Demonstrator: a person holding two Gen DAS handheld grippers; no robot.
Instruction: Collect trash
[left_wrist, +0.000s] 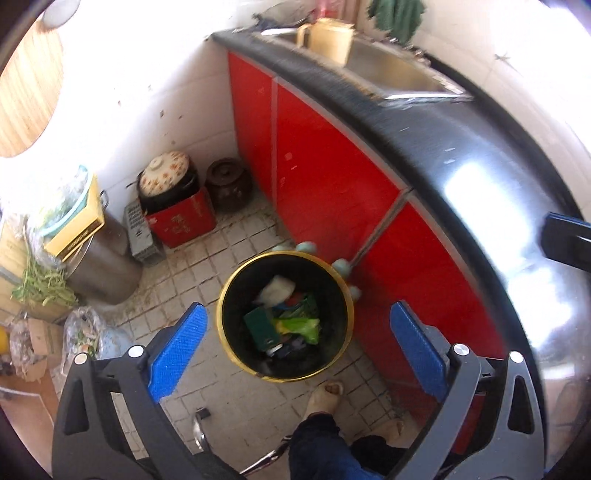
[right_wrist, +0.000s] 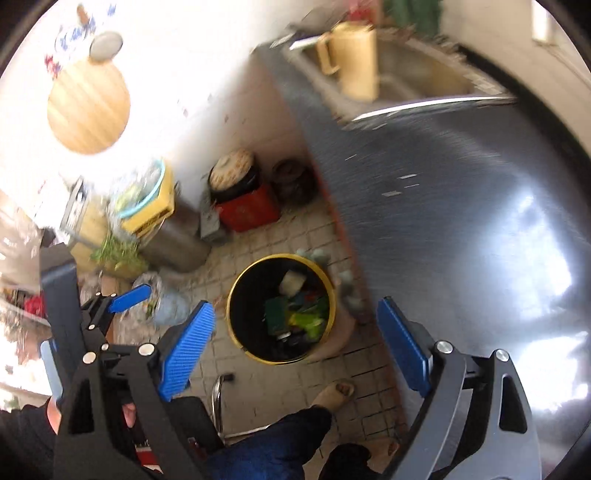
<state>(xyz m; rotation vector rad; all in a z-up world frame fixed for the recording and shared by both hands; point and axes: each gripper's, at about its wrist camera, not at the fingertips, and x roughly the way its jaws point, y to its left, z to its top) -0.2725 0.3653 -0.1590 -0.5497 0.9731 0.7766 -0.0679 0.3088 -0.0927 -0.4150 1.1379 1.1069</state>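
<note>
Both cameras look steeply down from above counter height, each along its own 2 blue fingers, which frame the bin (left_wrist: 284, 315) on the tiled floor. The left wrist view sits left of the counter (left_wrist: 461, 155), well above the bin, with the red doors (left_wrist: 325, 166) in full sight beyond it. The right wrist view hangs further over the counter (right_wrist: 461, 221), so the bin (right_wrist: 282, 308) lies lower left and the doors are almost hidden. Both views share the bin, the sink (left_wrist: 391, 70), the jug (right_wrist: 354, 59) and the pots past the bin; the right view is blurred.
</note>
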